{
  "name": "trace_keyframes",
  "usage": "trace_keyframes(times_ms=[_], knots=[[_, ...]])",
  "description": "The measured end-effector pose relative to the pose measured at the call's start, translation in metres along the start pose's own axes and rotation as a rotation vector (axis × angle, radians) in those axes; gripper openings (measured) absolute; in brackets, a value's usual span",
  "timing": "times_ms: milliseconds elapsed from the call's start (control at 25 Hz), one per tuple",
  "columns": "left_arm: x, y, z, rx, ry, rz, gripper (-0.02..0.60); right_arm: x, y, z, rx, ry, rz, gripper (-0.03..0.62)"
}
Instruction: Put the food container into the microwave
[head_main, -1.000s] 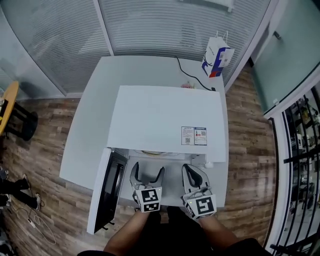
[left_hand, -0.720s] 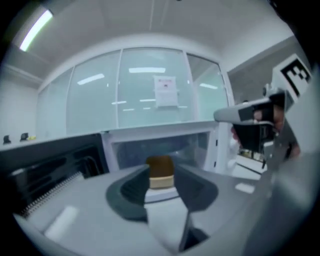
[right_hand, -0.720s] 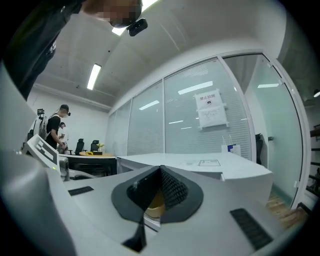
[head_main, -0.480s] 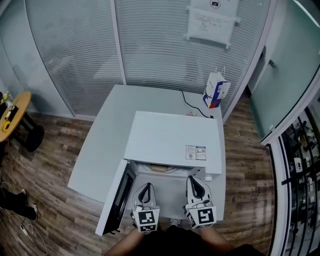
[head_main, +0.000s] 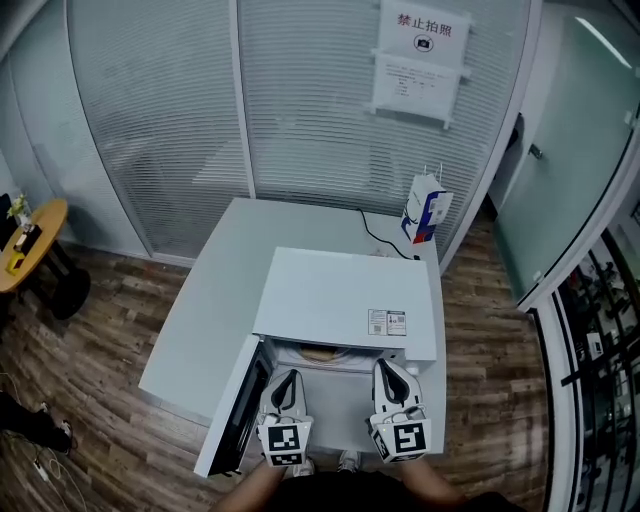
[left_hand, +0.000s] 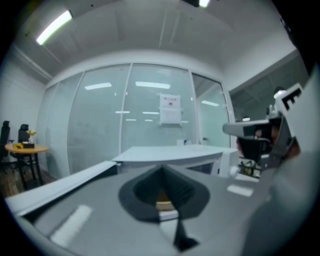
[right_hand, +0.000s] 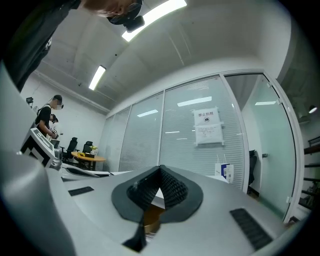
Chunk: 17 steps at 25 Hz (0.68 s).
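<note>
One boxy white microwave (head_main: 345, 300) with a smooth, flat top sits on the pale rectangular desk (head_main: 215, 300). Its dark-windowed door (head_main: 238, 405) is swung open at 8 o'clock, and the single food container (head_main: 320, 352), a rounded tan shape, lies just inside the open cavity. At 6 o'clock of it hang the left hand-held gripper (head_main: 286, 378) and the right hand-held gripper (head_main: 392, 368), each with curved jaws pressed together on nothing, and one glossy paper bag (head_main: 422, 208) stands at 1 o'clock.

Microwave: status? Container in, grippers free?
Left gripper jaws shut, empty; right gripper same. Food container inside microwave, partly visible. Door open at left.
</note>
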<state>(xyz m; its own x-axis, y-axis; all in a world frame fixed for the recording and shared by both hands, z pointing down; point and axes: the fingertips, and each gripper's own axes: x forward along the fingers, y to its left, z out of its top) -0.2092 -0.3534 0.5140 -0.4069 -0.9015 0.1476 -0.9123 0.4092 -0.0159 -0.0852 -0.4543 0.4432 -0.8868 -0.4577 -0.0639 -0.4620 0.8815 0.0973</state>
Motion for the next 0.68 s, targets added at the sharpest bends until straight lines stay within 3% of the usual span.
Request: trace_keyframes(times_ms=[680], knots=[[0.007,-0.015,0.002,0.003,-0.010,-0.041,0.006,0.001,-0.012,0.003,-0.032,0.001,-0.024,-0.002]])
